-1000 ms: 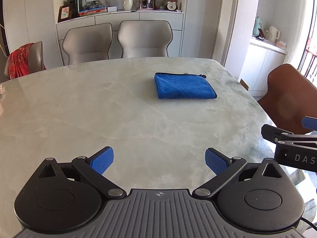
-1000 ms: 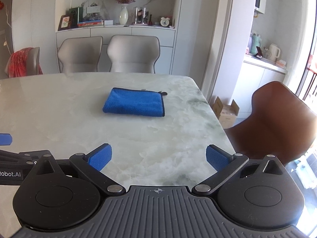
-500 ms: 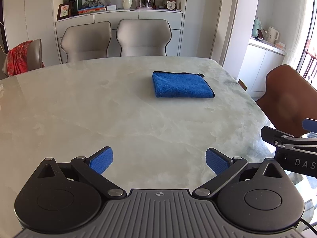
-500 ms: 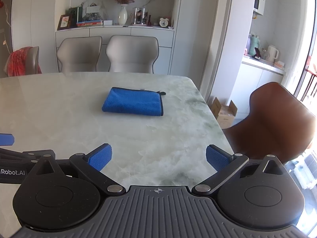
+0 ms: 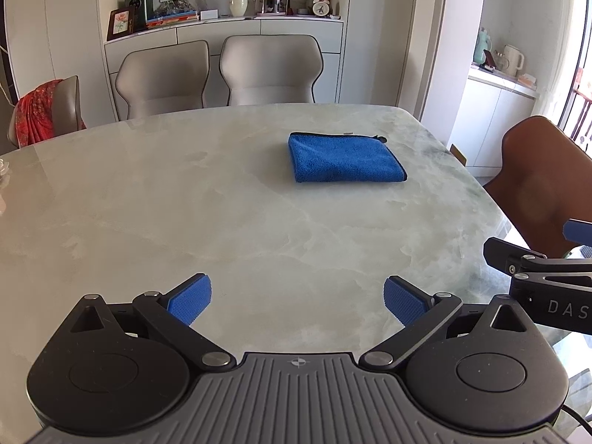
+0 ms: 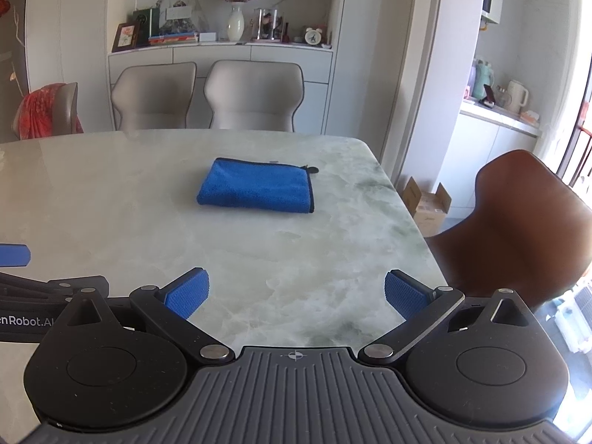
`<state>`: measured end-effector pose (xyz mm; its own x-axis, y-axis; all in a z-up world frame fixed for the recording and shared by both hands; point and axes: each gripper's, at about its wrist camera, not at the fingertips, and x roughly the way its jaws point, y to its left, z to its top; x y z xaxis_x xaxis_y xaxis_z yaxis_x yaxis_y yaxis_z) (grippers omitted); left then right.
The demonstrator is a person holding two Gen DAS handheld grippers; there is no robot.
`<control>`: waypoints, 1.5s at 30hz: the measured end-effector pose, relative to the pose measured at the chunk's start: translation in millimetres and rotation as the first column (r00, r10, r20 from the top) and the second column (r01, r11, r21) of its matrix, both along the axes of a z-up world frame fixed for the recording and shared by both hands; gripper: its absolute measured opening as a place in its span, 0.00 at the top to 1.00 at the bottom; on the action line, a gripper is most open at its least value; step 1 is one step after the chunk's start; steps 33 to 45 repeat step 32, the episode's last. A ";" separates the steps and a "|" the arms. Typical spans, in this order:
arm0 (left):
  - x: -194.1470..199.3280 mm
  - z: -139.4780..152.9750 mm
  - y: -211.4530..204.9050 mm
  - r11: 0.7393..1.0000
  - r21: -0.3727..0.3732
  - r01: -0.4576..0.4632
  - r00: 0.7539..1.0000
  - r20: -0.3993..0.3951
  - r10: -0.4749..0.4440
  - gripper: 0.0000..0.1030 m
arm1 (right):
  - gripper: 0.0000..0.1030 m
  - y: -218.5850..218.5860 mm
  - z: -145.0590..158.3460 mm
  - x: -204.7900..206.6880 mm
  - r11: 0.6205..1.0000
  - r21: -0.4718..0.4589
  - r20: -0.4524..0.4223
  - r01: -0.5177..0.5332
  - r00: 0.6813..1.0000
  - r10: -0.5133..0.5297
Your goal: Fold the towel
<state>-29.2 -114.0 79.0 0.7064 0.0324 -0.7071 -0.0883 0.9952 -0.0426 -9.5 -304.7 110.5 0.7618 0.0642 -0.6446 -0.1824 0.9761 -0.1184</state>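
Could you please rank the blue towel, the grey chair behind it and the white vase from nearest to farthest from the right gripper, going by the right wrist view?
From the right gripper:
1. Blue towel, folded on the marble table, slightly left of centre.
2. Grey chair, tucked in at the table's far edge.
3. White vase, on the cabinet shelf against the back wall.

Both wrist views face across the table (image 5: 222, 203); sharing the towel (image 6: 259, 185).

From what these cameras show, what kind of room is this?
Most likely a home dining room. A large marble-look table has upholstered chairs drawn up to it, and behind them a built-in sideboard holds a vase, a clock and a framed picture. A folded blue towel lies on the table.
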 end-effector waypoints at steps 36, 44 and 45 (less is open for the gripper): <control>-0.9 1.0 -1.8 1.000 0.026 0.000 1.000 0.000 0.000 0.01 | 0.01 -0.7 -1.6 -3.7 1.000 -0.013 -0.014 0.002 1.000 -0.003; -0.9 1.0 -1.8 1.000 0.026 0.000 1.000 0.000 0.000 0.01 | 0.01 -0.7 -1.6 -3.7 1.000 -0.013 -0.014 0.002 1.000 -0.003; -0.9 1.0 -1.8 1.000 0.026 0.000 1.000 0.000 0.000 0.01 | 0.01 -0.7 -1.6 -3.7 1.000 -0.013 -0.014 0.002 1.000 -0.003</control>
